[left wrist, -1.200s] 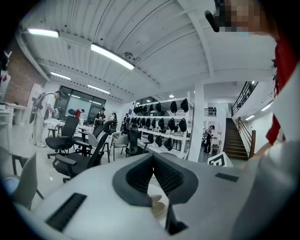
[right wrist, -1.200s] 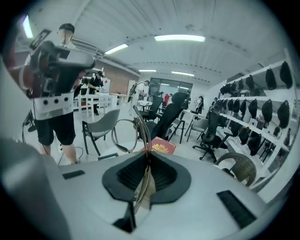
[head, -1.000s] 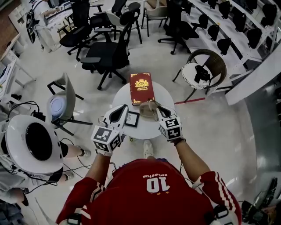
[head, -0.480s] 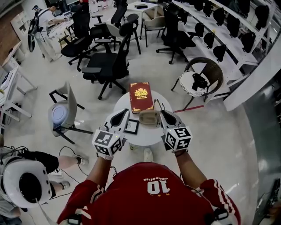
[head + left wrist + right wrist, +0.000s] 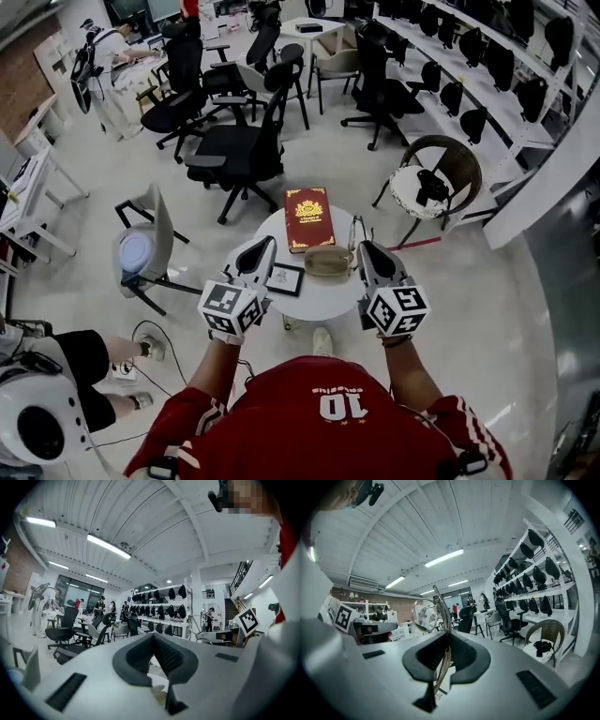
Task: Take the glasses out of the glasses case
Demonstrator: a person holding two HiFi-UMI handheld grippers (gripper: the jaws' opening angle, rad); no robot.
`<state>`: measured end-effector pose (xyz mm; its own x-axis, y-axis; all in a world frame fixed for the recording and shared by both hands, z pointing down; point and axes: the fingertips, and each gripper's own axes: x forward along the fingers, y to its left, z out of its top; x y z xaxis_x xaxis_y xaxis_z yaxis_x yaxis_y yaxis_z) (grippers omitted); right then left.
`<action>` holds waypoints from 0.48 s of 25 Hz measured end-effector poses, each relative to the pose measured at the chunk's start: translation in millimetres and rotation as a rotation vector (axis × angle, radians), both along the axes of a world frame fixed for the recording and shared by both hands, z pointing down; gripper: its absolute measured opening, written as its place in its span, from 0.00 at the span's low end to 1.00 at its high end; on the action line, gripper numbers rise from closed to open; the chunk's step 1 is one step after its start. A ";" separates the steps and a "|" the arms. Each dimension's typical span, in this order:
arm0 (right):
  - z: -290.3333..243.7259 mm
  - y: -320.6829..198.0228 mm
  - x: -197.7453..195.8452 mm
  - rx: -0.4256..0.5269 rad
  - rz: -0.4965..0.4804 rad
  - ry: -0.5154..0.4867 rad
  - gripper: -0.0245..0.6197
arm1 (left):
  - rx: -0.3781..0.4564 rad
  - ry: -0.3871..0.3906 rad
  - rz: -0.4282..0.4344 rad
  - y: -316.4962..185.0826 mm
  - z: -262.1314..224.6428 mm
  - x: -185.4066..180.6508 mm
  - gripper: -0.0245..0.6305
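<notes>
White round table (image 5: 323,295) seen from above. At its 9 o'clock, left gripper (image 5: 266,246) with jaws pressed together on nothing. Framed picture (image 5: 283,278) just beside it. Red book (image 5: 308,217) at 12 o'clock. Tan glasses case (image 5: 328,261) near centre. At 3 o'clock, right gripper (image 5: 362,247) with jaws clamped on glasses (image 5: 433,616), held upright just beside the case's 2 o'clock end.

The person wears a red jersey (image 5: 323,417) with a white 10 and small white lettering on the back, and white stripes down each sleeve (image 5: 472,424). The left gripper (image 5: 266,244) and right gripper (image 5: 362,247) are white shells with black ribbed jaw pads; each carries a white cube (image 5: 230,307) printed with black square markers
</notes>
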<state>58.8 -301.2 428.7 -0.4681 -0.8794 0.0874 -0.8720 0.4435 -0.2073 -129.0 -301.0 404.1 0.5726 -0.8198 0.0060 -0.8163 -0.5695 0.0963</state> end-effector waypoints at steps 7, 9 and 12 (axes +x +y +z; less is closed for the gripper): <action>-10.1 0.4 5.3 0.038 0.022 0.015 0.09 | -0.005 -0.015 -0.040 -0.7 3.8 -10.4 0.05; -13.1 -0.3 5.3 0.051 0.030 0.023 0.09 | -0.006 -0.014 -0.043 -1.2 4.5 -12.8 0.05; -15.1 -2.0 6.0 0.064 0.048 0.020 0.09 | -0.018 -0.008 -0.049 -3.1 9.1 -14.8 0.05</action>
